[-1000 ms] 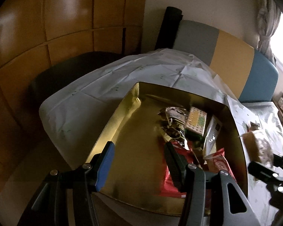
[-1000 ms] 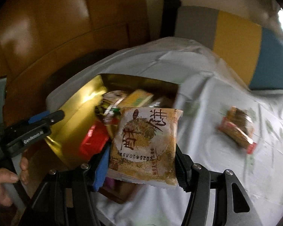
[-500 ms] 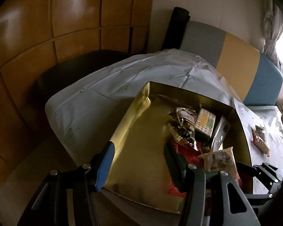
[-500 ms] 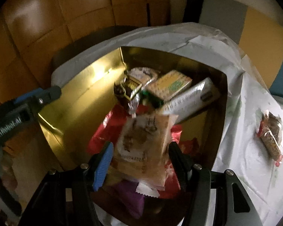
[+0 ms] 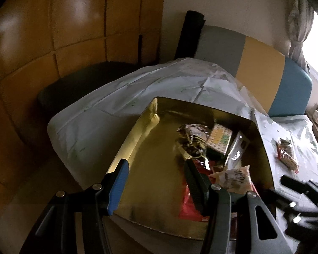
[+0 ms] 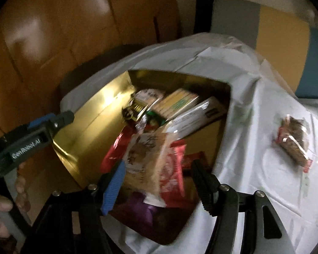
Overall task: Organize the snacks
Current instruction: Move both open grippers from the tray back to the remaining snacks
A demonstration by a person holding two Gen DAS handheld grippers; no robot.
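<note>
The gold box [image 6: 91, 114] sits on a table under a pale cloth [image 6: 250, 114] and serves as the reference for all positions.

Right gripper [image 6: 156, 180]: poised over the box's near end. The fingers stand apart and are widening. A tan snack packet [image 6: 146, 158] lies between them on top of the red packets [image 6: 171, 169]. The blue-padded finger sits just beside the packet's edge; the black finger is clear of it. The view is blurred, so contact at the blue pad cannot be confirmed.

Left gripper [image 5: 156, 180]: over the box's near left corner, fingers apart, and empty, with only the box's bare gold floor between them.

Contents at the far end of the box: a dark foil packet [image 5: 193, 135], a yellow-green carton [image 5: 219, 139] and a silver pouch [image 5: 237, 152], lying side by side. A purple packet [image 6: 144, 207] lies at the near end.

Outside the box, to its right on the cloth: one brown snack in clear wrap [image 6: 294, 141], well apart from the box wall.

A person's hand [image 6: 0, 216] holds the left gripper's handle.
</note>
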